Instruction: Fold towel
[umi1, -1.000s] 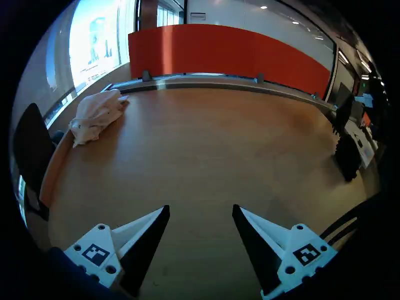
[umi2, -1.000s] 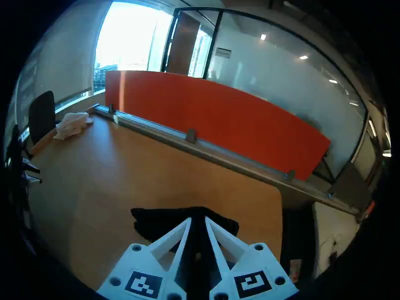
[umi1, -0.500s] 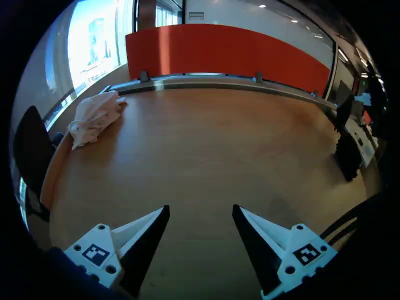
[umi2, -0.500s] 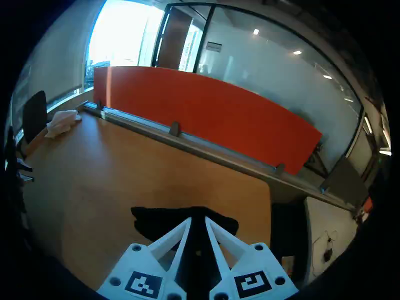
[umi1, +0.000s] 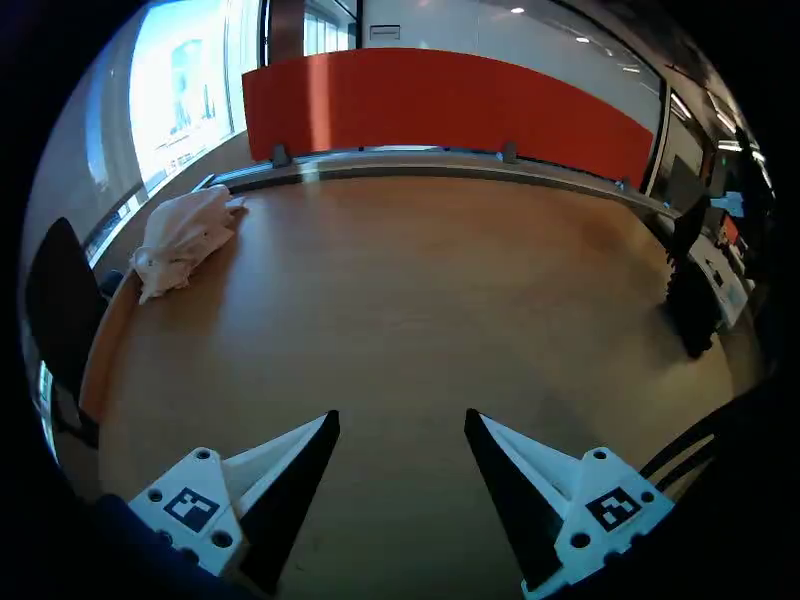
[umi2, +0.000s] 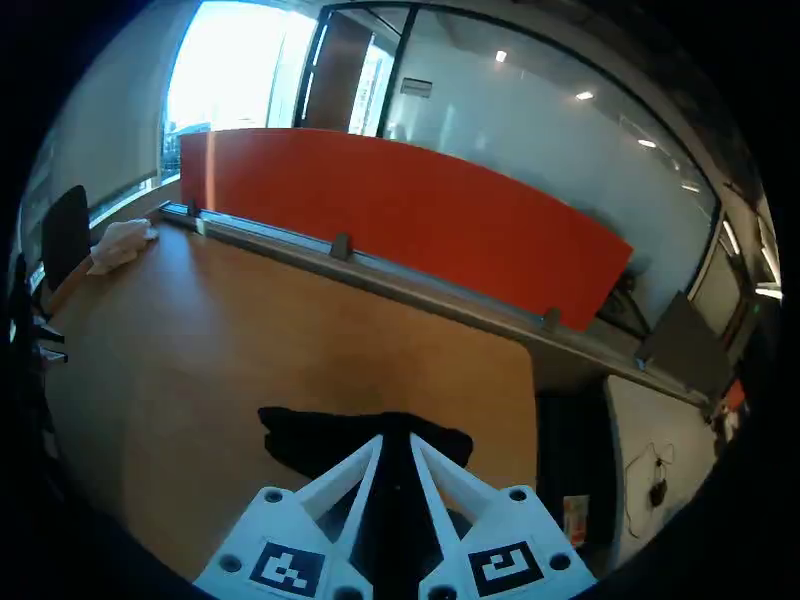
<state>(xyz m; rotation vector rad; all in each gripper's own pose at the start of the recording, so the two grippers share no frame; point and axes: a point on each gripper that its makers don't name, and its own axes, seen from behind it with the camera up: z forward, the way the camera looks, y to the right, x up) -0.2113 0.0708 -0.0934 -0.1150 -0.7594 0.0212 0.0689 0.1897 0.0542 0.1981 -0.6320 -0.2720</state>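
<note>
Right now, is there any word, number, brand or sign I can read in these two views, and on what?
Nothing reads as text.
Small white rectangular sign on the far wall: too blurred to read.
Black-and-white square markers on the white gripper fingers: coded patterns, no letters.
Black towel held in the right gripper: no print visible.

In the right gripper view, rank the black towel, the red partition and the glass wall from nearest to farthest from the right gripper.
1. Black towel, pinched in the right gripper, low centre.
2. Red partition, along the far edge of the table.
3. Glass wall, behind the partition, upper right.
</note>
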